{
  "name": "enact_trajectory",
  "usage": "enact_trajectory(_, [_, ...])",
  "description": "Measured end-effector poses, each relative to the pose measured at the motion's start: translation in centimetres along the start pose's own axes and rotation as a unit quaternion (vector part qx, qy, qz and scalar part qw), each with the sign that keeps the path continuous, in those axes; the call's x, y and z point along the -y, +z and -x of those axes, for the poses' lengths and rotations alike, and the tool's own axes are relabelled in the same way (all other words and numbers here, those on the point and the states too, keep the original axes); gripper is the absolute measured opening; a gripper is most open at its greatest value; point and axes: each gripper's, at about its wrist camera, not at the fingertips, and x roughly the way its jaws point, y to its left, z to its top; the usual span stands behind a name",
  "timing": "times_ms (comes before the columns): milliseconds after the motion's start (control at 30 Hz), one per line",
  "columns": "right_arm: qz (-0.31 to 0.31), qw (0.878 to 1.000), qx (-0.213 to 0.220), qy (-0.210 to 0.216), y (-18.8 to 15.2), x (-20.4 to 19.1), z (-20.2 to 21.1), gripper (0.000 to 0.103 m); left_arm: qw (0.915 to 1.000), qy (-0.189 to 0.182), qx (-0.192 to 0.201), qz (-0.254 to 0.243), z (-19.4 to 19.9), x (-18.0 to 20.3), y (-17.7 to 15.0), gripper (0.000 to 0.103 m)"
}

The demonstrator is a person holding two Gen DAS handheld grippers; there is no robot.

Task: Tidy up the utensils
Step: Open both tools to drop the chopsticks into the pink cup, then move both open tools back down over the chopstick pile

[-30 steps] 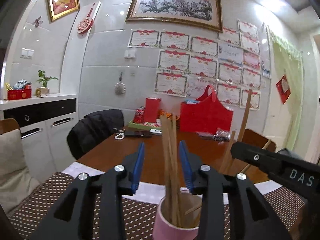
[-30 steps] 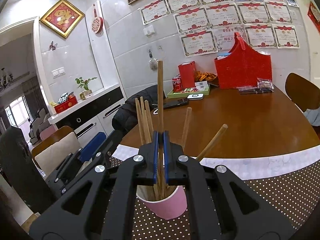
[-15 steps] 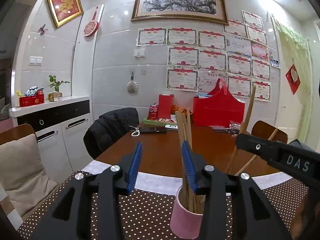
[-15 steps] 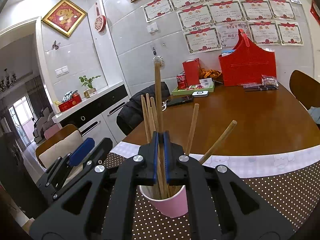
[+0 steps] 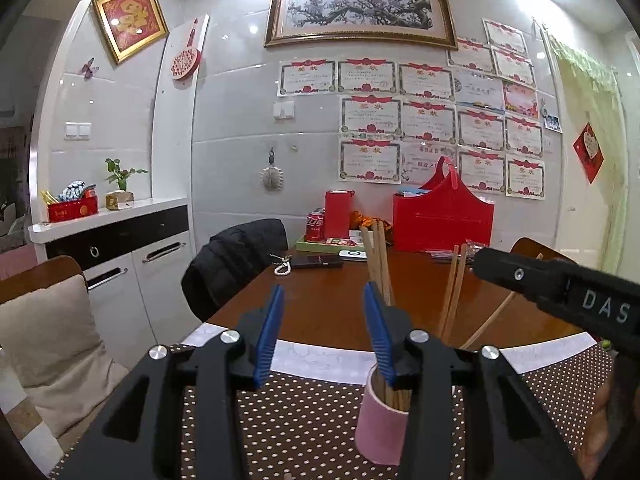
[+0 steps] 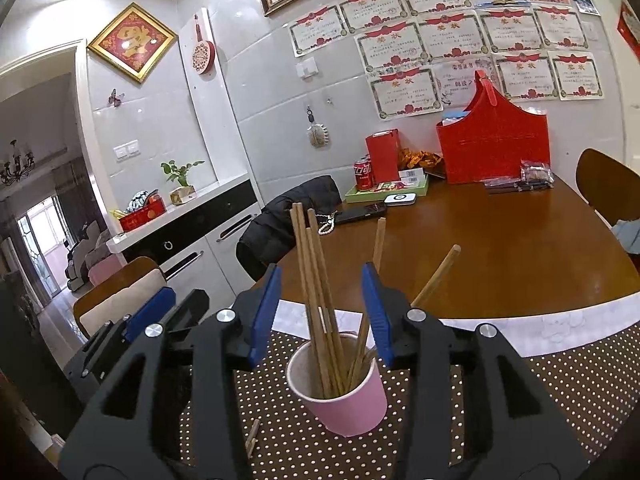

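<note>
A pink cup (image 6: 340, 396) stands on a dotted mat and holds several wooden chopsticks (image 6: 320, 300) that lean apart. My right gripper (image 6: 320, 312) is just above the cup; its jaws are opening. The chopsticks rise between its blue pads, which do not press on them. In the left wrist view the cup (image 5: 380, 428) and chopsticks (image 5: 380, 264) lie behind the right finger (image 5: 400, 340) of my left gripper (image 5: 322, 320). That gripper is open with nothing between its pads. One finger of the right gripper (image 5: 560, 292) reaches in from the right.
The brown dotted mat (image 6: 288, 440) bears a short wooden stick (image 6: 252, 438). Beyond it on the wooden table (image 6: 500, 264) are a red bag (image 6: 492, 148), a cola can (image 6: 363, 175), a green tray and a phone. A chair with a black jacket (image 5: 236, 260) and a cushioned chair stand at the left.
My right gripper was shut on a tall chopstick; its jaws have parted and the chopstick has dropped into the cup. My left gripper has drawn away to the left of the chopsticks and cup.
</note>
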Motion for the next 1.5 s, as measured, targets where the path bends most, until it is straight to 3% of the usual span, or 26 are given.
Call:
enact_trajectory(133, [0.0,1.0,-0.004,0.004,-0.7,-0.8,0.8,0.042,1.0,0.005,0.004,-0.002,1.7,-0.9,0.3,0.05])
enact_trajectory(467, [0.004,1.0,-0.017,-0.004,-2.7,-2.6,4.5,0.046,0.9999,0.004,0.006,-0.008,6.5,-2.5,-0.1,0.056])
enact_trajectory(967, [0.016,0.998,-0.055,-0.015,-6.9,-5.1,7.7,0.047,0.9985,0.013,-0.051,-0.018,10.6,-4.9,-3.6,0.057])
enact_trajectory(1167, [0.034,0.995,-0.088,-0.012,-8.9,-6.6,7.3,0.049,0.995,0.008,-0.098,-0.017,10.8,-6.3,-5.5,0.057])
enact_trajectory(1500, [0.044,0.989,-0.14,-0.024,-12.5,-7.6,6.1,0.052,0.9758,-0.014,-0.218,-0.013,9.0,-9.2,-9.7,0.057])
